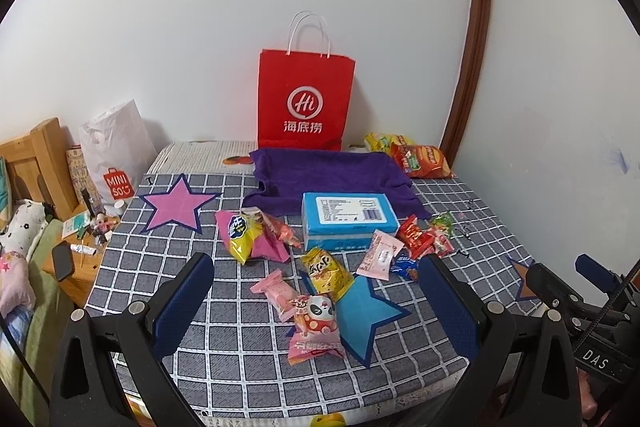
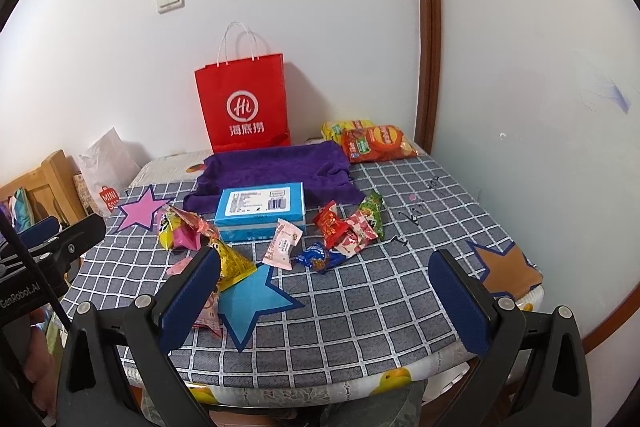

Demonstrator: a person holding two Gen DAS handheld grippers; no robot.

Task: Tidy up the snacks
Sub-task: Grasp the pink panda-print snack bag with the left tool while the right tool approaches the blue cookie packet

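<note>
Three paper stars dot the checked cloth [image 1: 240,347] beneath white walls. Bright crinkly snacks [image 1: 320,279] ring a blue box [image 1: 348,223]. Left gripper [image 1: 316,301] and right gripper [image 2: 326,297] gape empty.

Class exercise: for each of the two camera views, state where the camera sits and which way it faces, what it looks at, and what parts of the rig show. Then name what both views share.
Left wrist: on the left gripper, facing the wall across the checked table; open fingers frame the panda snack; right gripper at the edge.
Right wrist: on the right gripper, same heading, further right; open fingers over bare cloth; left gripper at the edge.
Shared: red bag, blue box.
</note>
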